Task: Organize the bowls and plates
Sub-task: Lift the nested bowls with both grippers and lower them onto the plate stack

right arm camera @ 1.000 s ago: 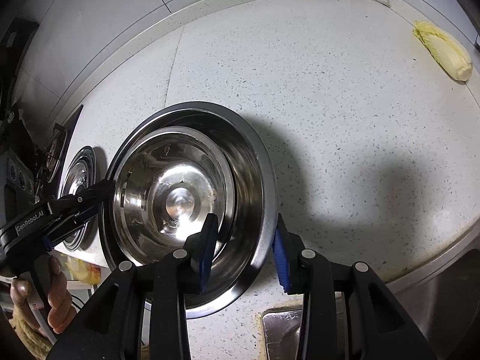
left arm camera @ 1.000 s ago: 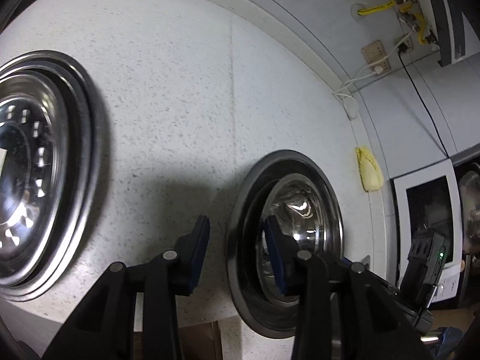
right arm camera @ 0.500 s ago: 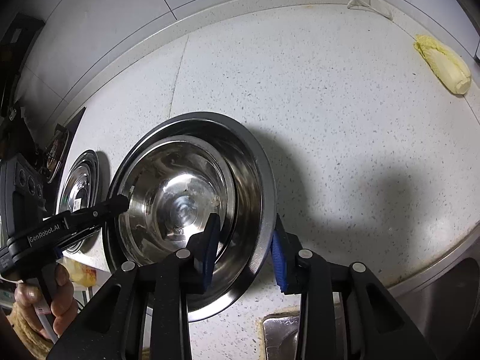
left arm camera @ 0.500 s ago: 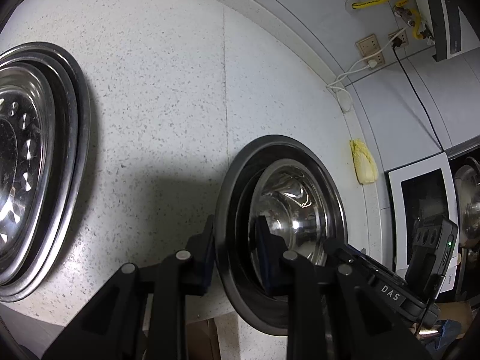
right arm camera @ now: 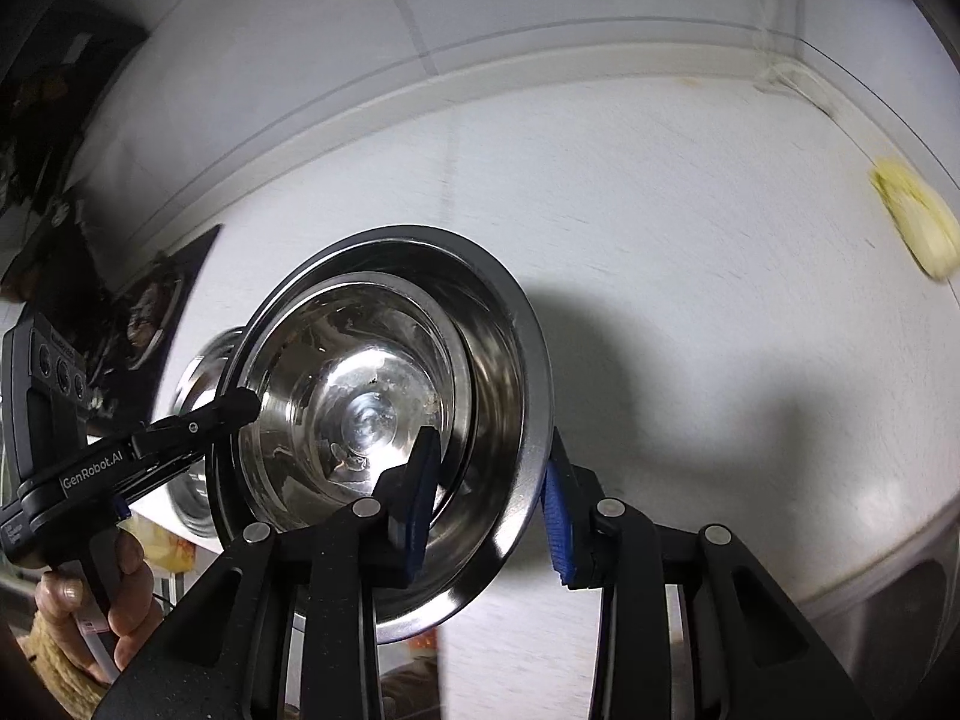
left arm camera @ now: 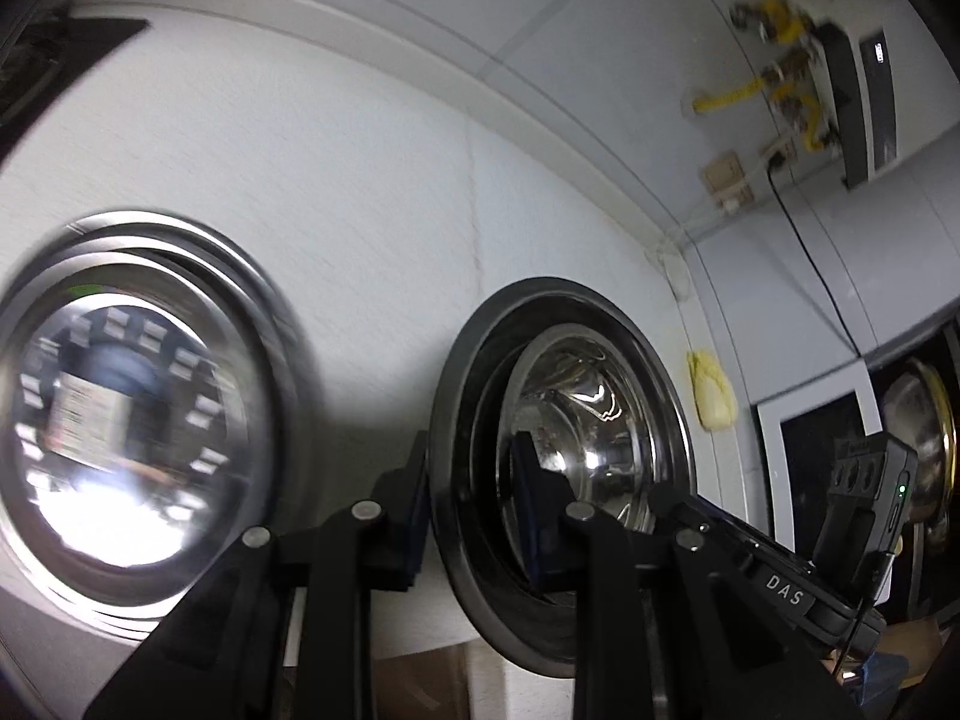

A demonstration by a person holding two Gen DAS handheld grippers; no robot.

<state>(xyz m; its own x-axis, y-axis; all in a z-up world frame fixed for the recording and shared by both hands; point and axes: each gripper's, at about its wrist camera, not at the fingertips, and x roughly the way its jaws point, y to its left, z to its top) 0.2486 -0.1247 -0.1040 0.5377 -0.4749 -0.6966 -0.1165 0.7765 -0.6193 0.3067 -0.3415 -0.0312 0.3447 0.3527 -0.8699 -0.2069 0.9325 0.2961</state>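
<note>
A large steel bowl [right arm camera: 510, 372] with a smaller steel bowl [right arm camera: 354, 396] nested inside is held up off the white counter. My right gripper [right arm camera: 489, 504] is shut on the large bowl's near right rim, one pad inside, one outside. My left gripper [left arm camera: 474, 516] is shut on the opposite rim of the same large bowl [left arm camera: 462, 420]; the inner bowl [left arm camera: 588, 420] shows there too. The left gripper also shows in the right wrist view [right arm camera: 246, 405]. A stack of steel plates [left arm camera: 138, 420] lies on the counter to the left, blurred.
A yellow cabbage piece [right arm camera: 918, 228] lies at the counter's far right, also visible in the left wrist view [left arm camera: 711, 390]. A wall socket with cables [left arm camera: 729, 180] is on the tiled wall. A sink edge [right arm camera: 888, 618] sits near right. A stove [right arm camera: 150, 300] lies left.
Both grippers have lifted and tilted the nested bowls off the counter. The left gripper closed onto the rim about a second ago. The view has swung, blurring the plate stack.
</note>
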